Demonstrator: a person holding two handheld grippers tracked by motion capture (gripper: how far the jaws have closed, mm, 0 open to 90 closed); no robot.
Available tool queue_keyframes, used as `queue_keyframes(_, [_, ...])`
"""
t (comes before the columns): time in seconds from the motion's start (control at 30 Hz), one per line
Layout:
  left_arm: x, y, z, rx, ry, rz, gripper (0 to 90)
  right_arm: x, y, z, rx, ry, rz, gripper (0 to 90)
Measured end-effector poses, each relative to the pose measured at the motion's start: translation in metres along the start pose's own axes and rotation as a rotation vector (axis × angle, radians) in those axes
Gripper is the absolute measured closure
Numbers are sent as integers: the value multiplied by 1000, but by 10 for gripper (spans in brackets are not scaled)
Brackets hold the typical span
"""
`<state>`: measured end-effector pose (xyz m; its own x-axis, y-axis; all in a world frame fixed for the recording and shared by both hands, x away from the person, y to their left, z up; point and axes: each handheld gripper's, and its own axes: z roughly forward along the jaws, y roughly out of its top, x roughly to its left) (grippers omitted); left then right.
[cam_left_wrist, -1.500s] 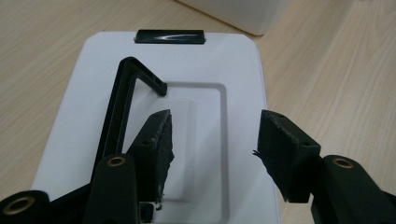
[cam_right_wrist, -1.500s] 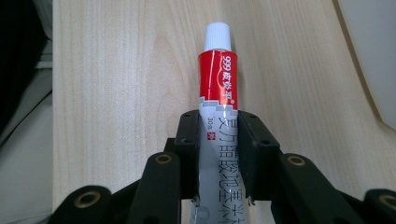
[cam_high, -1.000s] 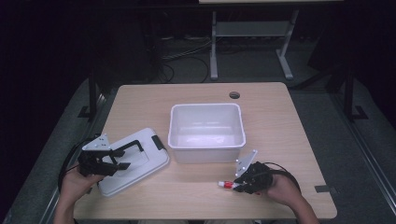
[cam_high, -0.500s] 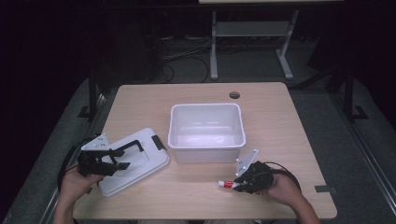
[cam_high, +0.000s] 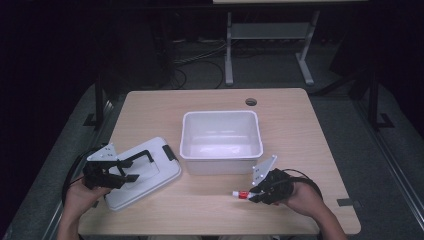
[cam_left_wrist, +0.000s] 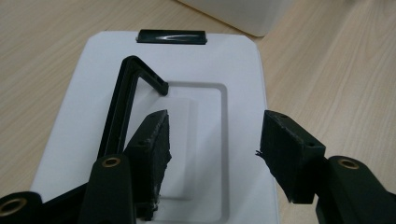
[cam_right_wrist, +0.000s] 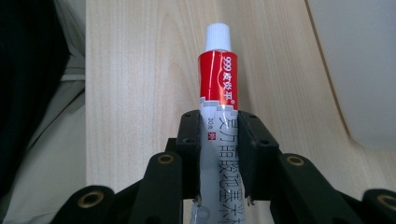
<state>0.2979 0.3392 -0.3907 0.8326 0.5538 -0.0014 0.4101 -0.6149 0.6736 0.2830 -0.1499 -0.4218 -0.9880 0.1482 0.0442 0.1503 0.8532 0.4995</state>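
- The right gripper (cam_high: 256, 192) is closed on a tube (cam_high: 242, 194), a small one with a red band and a white cap. In the right gripper view the two pads press on the grey body of the tube (cam_right_wrist: 218, 140) from both sides, and the cap end sticks out beyond them.
- In the high view the tube is at the front right of the table (cam_high: 300, 125), just above the wood, and I cannot tell whether it touches it. Its long axis runs nearly level across the table, with the cap toward 9 o'clock.
- The bin (cam_high: 221, 140) stands open in the middle of the table. From the tube it lies toward 11 o'clock, near but apart; its front wall is between them.
- I judge that the coming move is to bring the tube up over that front wall and into the bin. The right hand is the nearer one for this, and it already has the tube.
- The left gripper (cam_high: 125, 170) hovers over the lid (cam_high: 155, 175), which lies flat at 8 o'clock from the bin. Its jaws are partly open and have just been opening a little more.
- In the left gripper view nothing is between the pads (cam_left_wrist: 154, 149). The black handle (cam_left_wrist: 122, 98) of the lid stands just to the left of the left pad; I cannot tell if they touch.
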Motion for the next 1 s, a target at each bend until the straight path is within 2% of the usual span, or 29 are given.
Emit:
queue_keyframes(0.47, [0,0,0,-4,3,-5,389,0,17,-21,-14,12,-33,715])
queue_keyframes(0.87, [1,0,2,-2,-2,-7,375,-2,27,-38,-38,15,-43,716])
queue_keyframes(1.0, [1,0,2,2,-4,1,370,-4,32,-43,-26,10,-53,715])
